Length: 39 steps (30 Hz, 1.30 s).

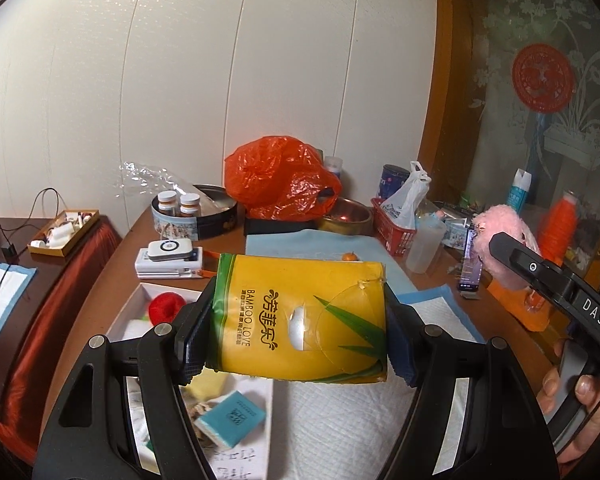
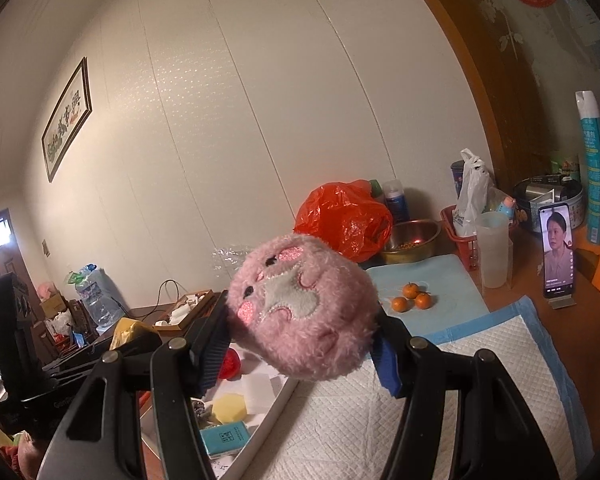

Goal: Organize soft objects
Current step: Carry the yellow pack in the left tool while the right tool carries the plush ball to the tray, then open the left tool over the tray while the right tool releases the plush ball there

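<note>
Both grippers held aloft: left gripper (image 1: 300, 330) fingers clamp the tissue pack (image 1: 300, 320), right gripper (image 2: 300, 344) fingers squeeze the pink plush (image 2: 300, 312).

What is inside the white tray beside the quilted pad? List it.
In the white tray: a red yarn ball, a yellow sponge, a teal packet and white pieces. The left gripper, shut on the yellow tissue pack, covers the rest.

Yellow tissue pack (image 1: 300, 316), green leaf print, wrapper torn at its opening, held level in the air above the white pad. Pink plush (image 2: 300, 312), embroidered face, tilted, also held aloft.
</note>
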{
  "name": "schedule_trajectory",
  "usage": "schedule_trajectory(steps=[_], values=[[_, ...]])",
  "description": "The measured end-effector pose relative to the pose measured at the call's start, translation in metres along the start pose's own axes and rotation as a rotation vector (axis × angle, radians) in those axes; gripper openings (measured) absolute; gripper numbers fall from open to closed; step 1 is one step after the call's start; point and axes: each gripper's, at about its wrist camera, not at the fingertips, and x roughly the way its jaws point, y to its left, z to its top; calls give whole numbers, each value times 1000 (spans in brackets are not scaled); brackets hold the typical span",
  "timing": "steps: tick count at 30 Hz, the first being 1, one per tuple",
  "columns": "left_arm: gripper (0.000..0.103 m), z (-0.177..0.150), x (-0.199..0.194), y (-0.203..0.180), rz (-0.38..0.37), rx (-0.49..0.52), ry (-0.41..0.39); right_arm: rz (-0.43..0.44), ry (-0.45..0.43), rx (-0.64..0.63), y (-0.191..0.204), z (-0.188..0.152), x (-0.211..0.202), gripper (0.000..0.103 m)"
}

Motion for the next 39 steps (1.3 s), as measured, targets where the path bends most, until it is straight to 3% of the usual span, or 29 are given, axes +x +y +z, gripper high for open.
schedule_trajectory(steps=[14,21,27,33,39], values=[[73,1,-16,55,-1,-31,-20,6,17,-36,50,-13,19,62],[73,7,-11,117,66,-77,-15,18,78,-58,75,-22,43,62],[73,-6,21,164,123,-111,85,21,222,-82,96,-47,91,62],[73,-45,57,167,136,-73,207,34,434,-96,114,-99,147,62],[73,-60,75,179,161,-73,272,24,535,-121,131,-132,179,63]])
